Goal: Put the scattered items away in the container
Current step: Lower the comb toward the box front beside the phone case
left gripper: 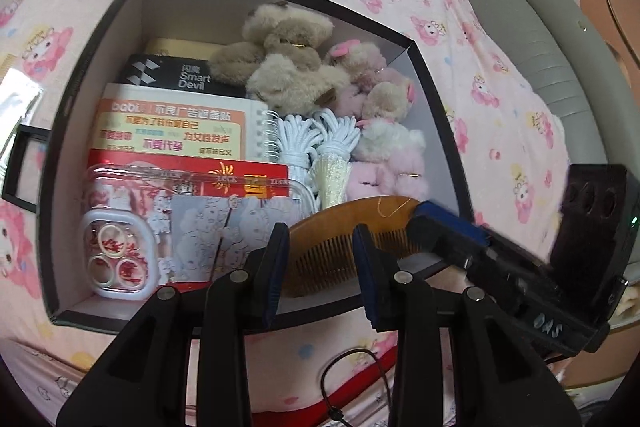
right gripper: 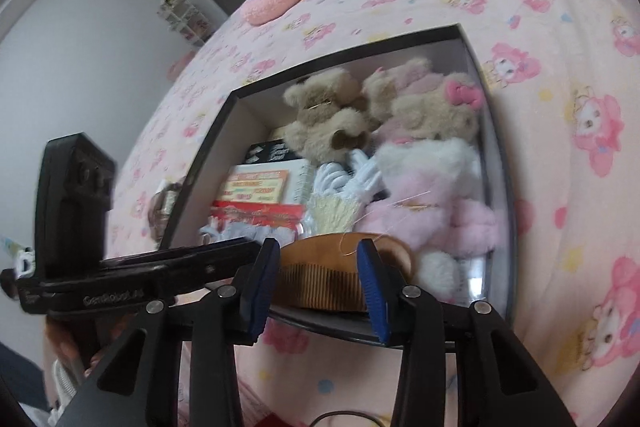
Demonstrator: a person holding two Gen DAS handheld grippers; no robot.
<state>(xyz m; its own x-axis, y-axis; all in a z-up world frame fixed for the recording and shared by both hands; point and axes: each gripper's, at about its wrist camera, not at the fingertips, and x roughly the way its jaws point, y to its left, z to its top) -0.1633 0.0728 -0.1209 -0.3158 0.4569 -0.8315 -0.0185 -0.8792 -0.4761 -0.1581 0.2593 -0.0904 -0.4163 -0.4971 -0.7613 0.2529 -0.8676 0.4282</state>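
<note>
While both jaws stand apart, the left hand-held gripper [left gripper: 320, 267] and right hand-held gripper [right gripper: 316, 279] flank the wooden comb [left gripper: 332, 247] at six o'clock in the black box [left gripper: 100, 39].

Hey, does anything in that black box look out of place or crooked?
Mostly tidy. The wooden comb leans over the box near rim instead of lying flat inside, a loose thread across it. Both grippers, left and right, stand open around it.

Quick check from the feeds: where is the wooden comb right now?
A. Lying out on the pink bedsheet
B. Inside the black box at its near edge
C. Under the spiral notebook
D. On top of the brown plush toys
B: the wooden comb lies inside the black box, against its near wall, just ahead of both claws.
</note>
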